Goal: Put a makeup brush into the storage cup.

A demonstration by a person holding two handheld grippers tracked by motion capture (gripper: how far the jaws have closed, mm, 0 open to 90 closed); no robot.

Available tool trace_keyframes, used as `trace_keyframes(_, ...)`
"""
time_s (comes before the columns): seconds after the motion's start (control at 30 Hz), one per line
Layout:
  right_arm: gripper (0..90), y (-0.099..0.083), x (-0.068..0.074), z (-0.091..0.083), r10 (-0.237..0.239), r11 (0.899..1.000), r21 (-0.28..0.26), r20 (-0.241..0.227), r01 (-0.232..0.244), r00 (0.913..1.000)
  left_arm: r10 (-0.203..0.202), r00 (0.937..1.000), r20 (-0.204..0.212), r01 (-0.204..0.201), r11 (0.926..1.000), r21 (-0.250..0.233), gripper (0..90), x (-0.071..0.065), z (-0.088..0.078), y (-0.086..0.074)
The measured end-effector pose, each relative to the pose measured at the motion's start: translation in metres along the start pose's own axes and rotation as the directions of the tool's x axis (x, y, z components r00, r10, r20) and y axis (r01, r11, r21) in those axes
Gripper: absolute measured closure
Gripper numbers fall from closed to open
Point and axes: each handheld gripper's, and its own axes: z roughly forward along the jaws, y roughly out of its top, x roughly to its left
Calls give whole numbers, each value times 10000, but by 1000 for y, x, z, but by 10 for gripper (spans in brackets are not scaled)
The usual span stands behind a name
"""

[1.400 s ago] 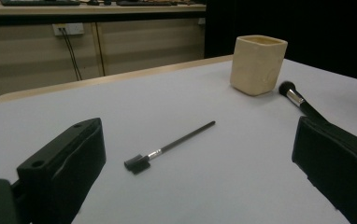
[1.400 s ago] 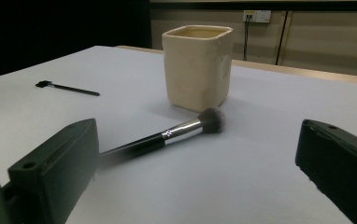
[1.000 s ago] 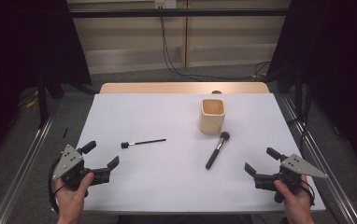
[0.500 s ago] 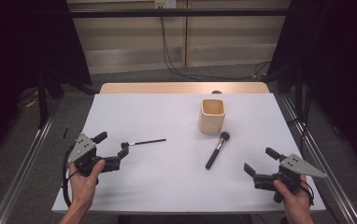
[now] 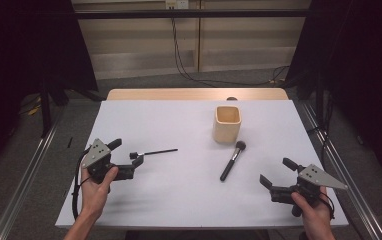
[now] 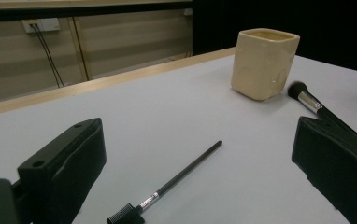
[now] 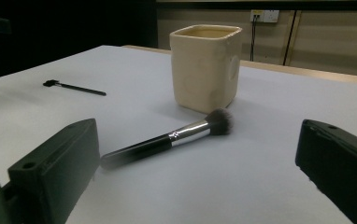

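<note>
My left tongs [image 5: 127, 159] stand wide open, jaws on either side of the wand [image 5: 154, 152] at its capped end, not touching it. The wand lies flat on the table [image 5: 179, 125], well to the left of the cup [image 5: 227, 123], its thin tip pointing toward the cup. The brush [image 5: 232, 161] lies just in front of the cup, its bristles nearest it and its handle slanting back toward me. My right tongs [image 5: 275, 176] are open too, holding nothing, in front and right of the cup, near the table's front edge.
</note>
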Motion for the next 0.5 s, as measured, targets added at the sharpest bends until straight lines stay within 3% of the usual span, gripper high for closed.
trace_keyframes(0.1,0,0,0,1,23,10000,-16,14,-23,10000,176,9998,9,-176,9998,122,30,1,4,1)
trace_keyframes(0.3,0,0,1,1,76,10000,4,-18,-76,10000,184,9990,414,-193,9996,206,25,7,15,8)
trace_keyframes(0.5,0,-1,1,1,28,10000,31,-43,-28,10000,201,9995,253,-207,9995,254,23,10,21,9)
